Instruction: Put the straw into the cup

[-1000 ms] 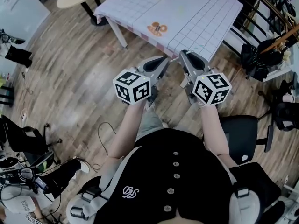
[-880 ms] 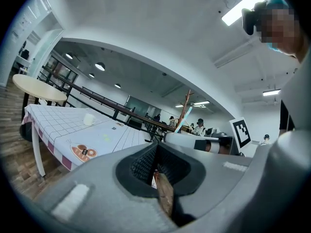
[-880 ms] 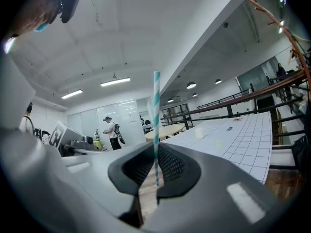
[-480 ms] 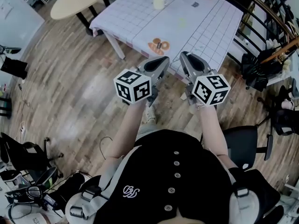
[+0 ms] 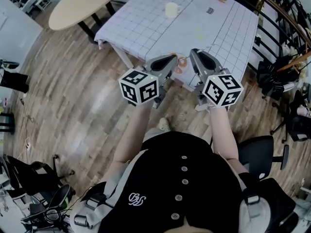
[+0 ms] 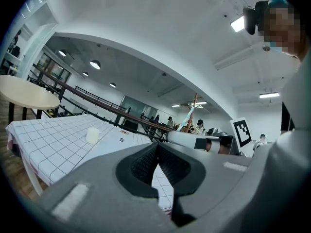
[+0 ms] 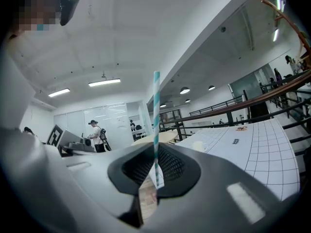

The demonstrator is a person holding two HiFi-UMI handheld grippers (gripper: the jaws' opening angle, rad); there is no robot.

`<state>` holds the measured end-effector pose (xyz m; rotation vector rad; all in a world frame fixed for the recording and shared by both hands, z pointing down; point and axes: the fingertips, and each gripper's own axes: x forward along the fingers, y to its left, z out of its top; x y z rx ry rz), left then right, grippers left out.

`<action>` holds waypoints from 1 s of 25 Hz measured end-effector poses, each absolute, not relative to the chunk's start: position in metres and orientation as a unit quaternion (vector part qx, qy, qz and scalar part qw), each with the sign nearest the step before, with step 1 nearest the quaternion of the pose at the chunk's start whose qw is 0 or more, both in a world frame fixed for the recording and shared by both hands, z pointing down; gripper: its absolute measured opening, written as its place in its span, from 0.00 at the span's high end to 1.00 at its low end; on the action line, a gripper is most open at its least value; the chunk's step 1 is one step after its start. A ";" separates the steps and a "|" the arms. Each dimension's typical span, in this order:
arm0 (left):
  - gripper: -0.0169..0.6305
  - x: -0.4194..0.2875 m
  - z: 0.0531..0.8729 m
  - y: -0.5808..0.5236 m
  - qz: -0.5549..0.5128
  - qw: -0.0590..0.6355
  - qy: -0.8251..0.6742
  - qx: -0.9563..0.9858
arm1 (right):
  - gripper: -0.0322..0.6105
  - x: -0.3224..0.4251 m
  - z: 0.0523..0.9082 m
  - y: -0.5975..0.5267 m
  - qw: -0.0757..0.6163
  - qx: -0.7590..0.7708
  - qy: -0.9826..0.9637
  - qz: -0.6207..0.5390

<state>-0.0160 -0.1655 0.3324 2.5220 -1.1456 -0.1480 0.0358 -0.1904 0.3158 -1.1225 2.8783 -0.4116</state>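
Note:
A white cup (image 5: 171, 9) stands on the far part of the table with the white checked cloth (image 5: 146, 28); the left gripper view shows the cup (image 6: 92, 135) ahead to the left. My right gripper (image 5: 193, 53) is shut on a teal-and-white striped straw (image 7: 156, 115), which stands upright between its pads. The left gripper view also catches the straw (image 6: 189, 116) rising above the right gripper (image 6: 197, 141). My left gripper (image 5: 171, 59) is shut with nothing in it, its pads (image 6: 146, 161) meeting. Both grippers hang side by side over the table's near edge, far short of the cup.
A round beige table (image 5: 82, 4) stands left of the cloth-covered one. An orange-printed item (image 5: 182, 64) lies near the table's front edge, and a small card (image 5: 210, 10) beyond the cup. A dark railing (image 5: 277, 18) and office chairs (image 5: 260, 149) are on the right.
The person has walked toward the table: it and the cup sit closer in the head view. Both grippers, still side by side, now reach the table's near edge.

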 end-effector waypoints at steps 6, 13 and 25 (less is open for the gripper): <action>0.98 -0.056 0.337 -0.190 -0.043 0.182 -0.401 0.897 | 0.91 -0.002 0.319 -0.220 0.013 -0.368 0.921 -0.129; 0.98 -0.074 0.355 -0.200 -0.043 0.202 -0.392 0.897 | 0.91 -0.026 0.332 -0.226 0.003 -0.366 0.921 -0.136; 0.98 -0.078 0.369 -0.243 -0.030 0.217 -0.391 0.894 | 0.91 -0.033 0.339 -0.277 -0.002 -0.359 0.922 -0.147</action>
